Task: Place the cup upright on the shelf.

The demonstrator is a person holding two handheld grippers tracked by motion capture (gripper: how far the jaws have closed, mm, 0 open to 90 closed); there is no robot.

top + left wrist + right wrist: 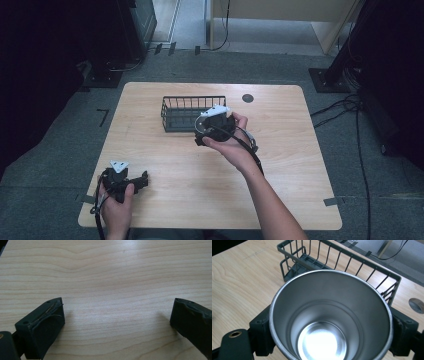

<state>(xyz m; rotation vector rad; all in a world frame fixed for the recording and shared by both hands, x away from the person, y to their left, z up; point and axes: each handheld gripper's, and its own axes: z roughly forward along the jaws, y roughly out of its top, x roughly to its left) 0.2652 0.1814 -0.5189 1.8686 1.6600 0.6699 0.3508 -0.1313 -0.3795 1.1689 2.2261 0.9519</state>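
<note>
Right gripper (214, 128) held above the table (280, 165) just in front of the wire basket (187, 111) near the far edge; jaws closed on a steel cup (329, 322), open mouth facing the camera. Left gripper (131, 181) low by the near-left corner, jaws spread wide, nothing between them.

Risk: the smooth cup wall could slip in the pinch, or its rim could catch the basket's front wires. A round grommet (247, 98) sits right of the basket, out of the path.
</note>
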